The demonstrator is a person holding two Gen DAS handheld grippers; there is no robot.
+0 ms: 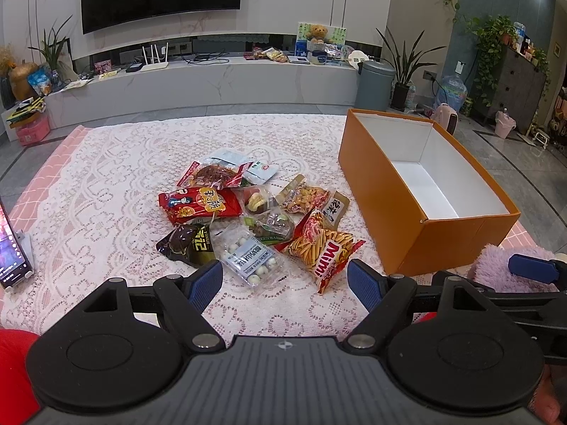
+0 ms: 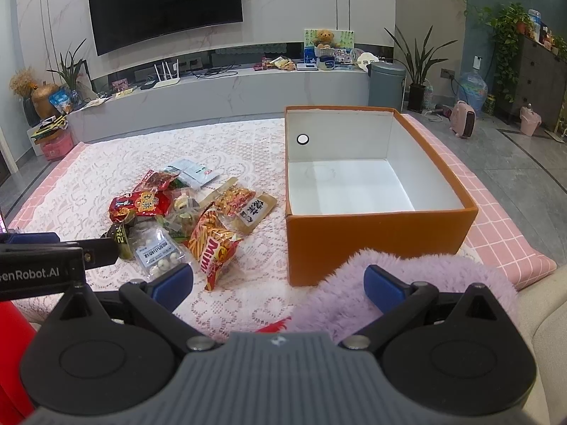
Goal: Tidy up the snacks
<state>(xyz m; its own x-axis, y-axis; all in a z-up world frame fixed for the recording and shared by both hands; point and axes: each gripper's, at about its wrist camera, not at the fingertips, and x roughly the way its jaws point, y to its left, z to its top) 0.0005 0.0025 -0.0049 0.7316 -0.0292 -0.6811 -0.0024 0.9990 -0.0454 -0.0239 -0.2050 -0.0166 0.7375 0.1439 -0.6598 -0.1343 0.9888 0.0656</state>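
Left gripper [image 1: 285,278]: released, the two blue pads stand wide apart and hold nothing; it hangs above the lace cloth, just before the near edge of the snack pile
Right gripper [image 2: 278,283]: also released, jaws wide apart and nothing between them; the right pad is over a fluffy purple fabric [image 2: 407,269], the left pad over the cloth
Snack pile [image 1: 251,216]: all the packets lie together on the middle of the table, left of the box, none inside it
Mimi bag [image 1: 324,251]: red and yellow packet of sticks, at the near right of the pile, nearest to the box but apart from it
Clear pack of white balls [image 1: 250,256]: at the near edge of the pile, touching the Mimi bag side, just in front of the left gripper
Dark packet [image 1: 186,242]: brown and black, at the near left corner of the pile
Red bag [image 1: 198,205]: long, lies behind the dark packet
Orange box [image 1: 375,191]: open, white inside, nothing in it; it stands on the right part of the table, well clear of the pile
Lace cloth [image 1: 106,212]: white, covers the table over a pink checked layer
Phone [image 1: 10,248]: on a stand at the far left edge, the screen is lit
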